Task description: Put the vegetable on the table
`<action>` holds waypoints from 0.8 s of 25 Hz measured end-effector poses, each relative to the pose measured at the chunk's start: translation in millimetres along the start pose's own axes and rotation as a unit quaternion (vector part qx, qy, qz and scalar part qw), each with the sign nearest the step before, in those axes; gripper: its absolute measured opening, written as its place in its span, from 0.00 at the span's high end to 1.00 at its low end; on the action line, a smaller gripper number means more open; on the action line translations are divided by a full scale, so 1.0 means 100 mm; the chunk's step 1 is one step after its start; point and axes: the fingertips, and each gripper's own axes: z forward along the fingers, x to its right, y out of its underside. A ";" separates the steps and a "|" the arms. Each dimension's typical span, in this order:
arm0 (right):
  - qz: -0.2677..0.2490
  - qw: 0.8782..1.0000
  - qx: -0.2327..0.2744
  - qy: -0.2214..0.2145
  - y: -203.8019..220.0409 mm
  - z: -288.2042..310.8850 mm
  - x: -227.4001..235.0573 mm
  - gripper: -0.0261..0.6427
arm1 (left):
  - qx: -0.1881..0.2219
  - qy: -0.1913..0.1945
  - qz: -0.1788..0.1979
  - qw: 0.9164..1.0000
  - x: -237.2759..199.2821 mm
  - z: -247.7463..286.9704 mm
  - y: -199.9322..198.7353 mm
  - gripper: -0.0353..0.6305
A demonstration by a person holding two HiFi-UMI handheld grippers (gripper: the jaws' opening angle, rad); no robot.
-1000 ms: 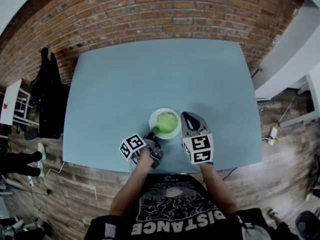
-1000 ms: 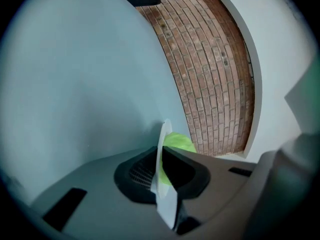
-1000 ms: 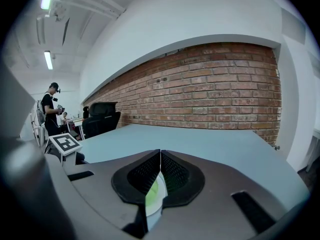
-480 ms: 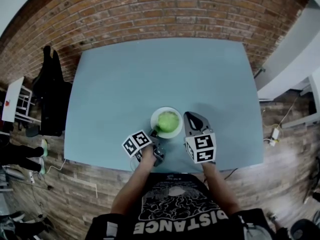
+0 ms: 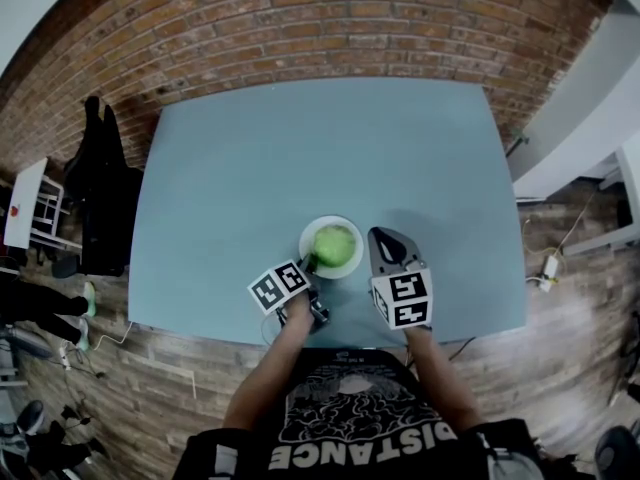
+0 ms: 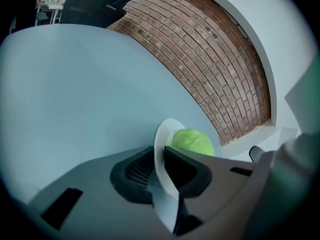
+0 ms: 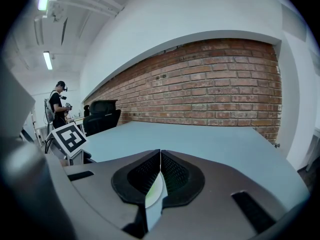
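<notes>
Brick wall [image 5: 330, 18] runs across the top of the head view. Below it a blue-grey table [image 5: 250, 158] fills the middle of the frame, with wooden floor [image 5: 180, 363] around it. At lower centre, close to the table's near edge, a white plate [image 5: 350, 266] carries a round green vegetable [image 5: 334, 242]. The vegetable is on the plate, not yet on the table top.

The left gripper [image 6: 160, 152] is clamped on the plate's rim. In the left gripper view the thin white edge stands between the two dark pads, with the vegetable just beyond them, right of centre. I cannot tell whether the plate lies flat or is raised a little.

The right gripper [image 7: 160, 154] sits just right of the plate in the head view, apart from it. Its jaws are together tip to tip with nothing gripped. A pale greenish sliver shows in the slit below the tips, probably the plate seen through it.

The step in hand looks like steadying the plate so the vegetable can come off. A pinch at one edge gives little control, so the left grip should stay firm and the plate level, or the round vegetable may roll. The right jaws need to open wider than the vegetable before approaching. They should close gently around its middle, since leafy layers may give. It should be lifted clear of the rim and set on bare table toward the frame's centre, away from the near edge.
</notes>
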 end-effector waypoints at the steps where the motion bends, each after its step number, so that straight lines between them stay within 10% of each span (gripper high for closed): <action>1: 0.000 1.000 0.000 -0.001 0.00 0.00 0.00 0.95 | -0.001 -0.006 0.006 1.000 0.00 0.00 0.00 0.87; 10: -0.003 1.000 0.001 -0.004 0.01 -0.03 -0.04 0.95 | -0.010 -0.048 0.031 0.998 -0.06 0.00 0.03 0.86; 20: -0.003 1.000 -0.004 -0.010 0.04 -0.06 -0.09 0.95 | -0.010 -0.123 0.186 0.975 -0.05 0.00 -0.03 0.84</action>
